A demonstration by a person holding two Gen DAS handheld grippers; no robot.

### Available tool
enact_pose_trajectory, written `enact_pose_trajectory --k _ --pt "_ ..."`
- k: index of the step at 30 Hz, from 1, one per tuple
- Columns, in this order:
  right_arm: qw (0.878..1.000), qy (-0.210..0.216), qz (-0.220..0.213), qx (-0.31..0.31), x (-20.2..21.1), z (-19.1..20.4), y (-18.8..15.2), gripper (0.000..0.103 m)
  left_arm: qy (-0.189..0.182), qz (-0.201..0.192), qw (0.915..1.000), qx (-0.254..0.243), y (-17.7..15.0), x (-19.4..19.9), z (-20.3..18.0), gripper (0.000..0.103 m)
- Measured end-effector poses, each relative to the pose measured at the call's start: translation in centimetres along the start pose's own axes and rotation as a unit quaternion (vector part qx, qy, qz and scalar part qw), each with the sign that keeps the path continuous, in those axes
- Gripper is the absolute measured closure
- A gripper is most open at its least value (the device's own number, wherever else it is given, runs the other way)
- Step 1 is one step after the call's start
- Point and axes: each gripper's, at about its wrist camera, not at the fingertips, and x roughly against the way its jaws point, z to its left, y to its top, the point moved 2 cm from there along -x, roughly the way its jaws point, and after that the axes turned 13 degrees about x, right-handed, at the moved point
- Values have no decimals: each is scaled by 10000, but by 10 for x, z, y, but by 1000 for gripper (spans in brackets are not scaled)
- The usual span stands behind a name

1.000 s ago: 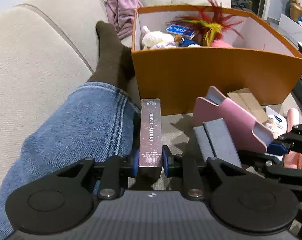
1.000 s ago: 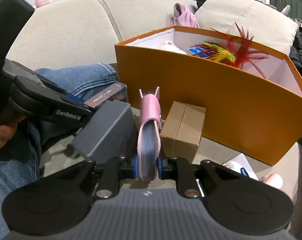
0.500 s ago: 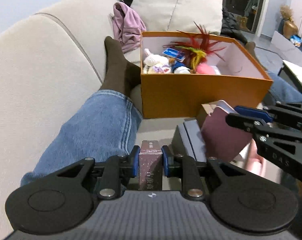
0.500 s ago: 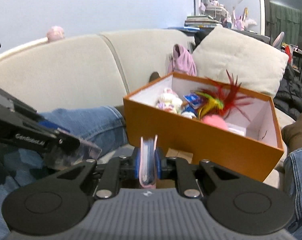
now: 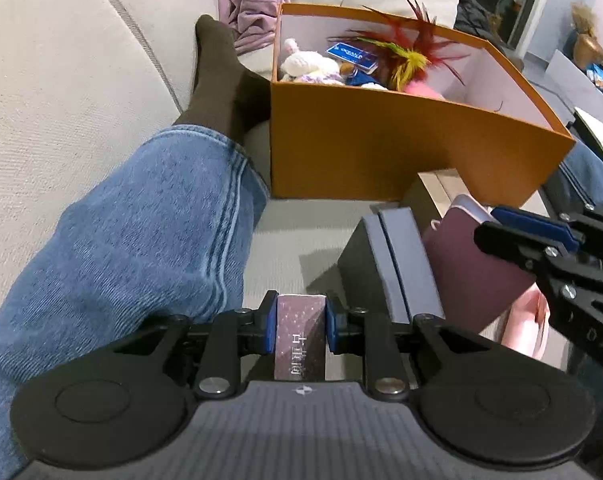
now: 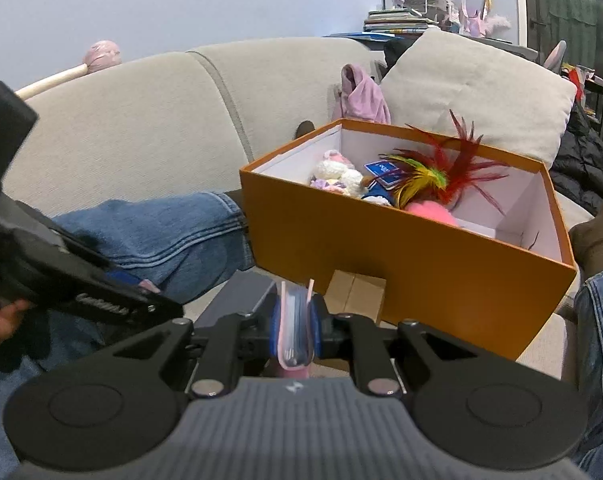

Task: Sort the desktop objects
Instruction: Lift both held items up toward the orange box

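An open orange box (image 6: 401,256) sits on a beige sofa (image 5: 61,92), at 12 o'clock from both grippers, its white interior holding a cream knitted toy (image 5: 307,62), a blue card (image 5: 351,53), a spray of red and yellow feathers (image 6: 441,172) and a pink fluffy ball (image 6: 427,210). The half of the box toward 3 o'clock in the right wrist view shows bare white floor.

The left gripper (image 5: 300,326) is clamped on a slim purple photo-card box (image 5: 300,336), held clear of the seat at 6 o'clock from the orange box. The right gripper (image 6: 295,330) is clamped on a pink card holder (image 6: 295,328) stuffed with cards, also lifted; in the left wrist view it hangs at 3 o'clock.

On the seat cushion between grippers and orange box lie a grey flat case (image 5: 393,256) and a small brown carton (image 6: 355,290), the carton touching the orange wall.

A person's leg in blue jeans (image 5: 141,240) and a dark sock (image 5: 215,76) stretches at 10 o'clock alongside the box. A lilac garment (image 6: 359,98) and a pale cushion (image 6: 473,92) lean on the backrest at 12 o'clock. Stacked books (image 6: 397,22) crowd a shelf behind, against a pale blue wall (image 6: 181,4).
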Motion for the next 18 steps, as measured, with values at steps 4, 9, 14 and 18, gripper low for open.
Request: enact_pose_trajectory --k 4,9,14,18 --pt "10000 12 -5 22 1 0 -1 86 -45 -58 10000 -55 -3 -1 -1 77" --pt "10000 35 45 2 1 1 -1 86 -276 -193 9994 -36 -10 12 3 67" --pt "9998 64 188 52 4 2 -3 85 -587 -359 9976 -37 -15 27 4 49" --pt "9993 100 349 111 7 5 -3 84 -459 -362 9983 -86 -18 28 3 49"
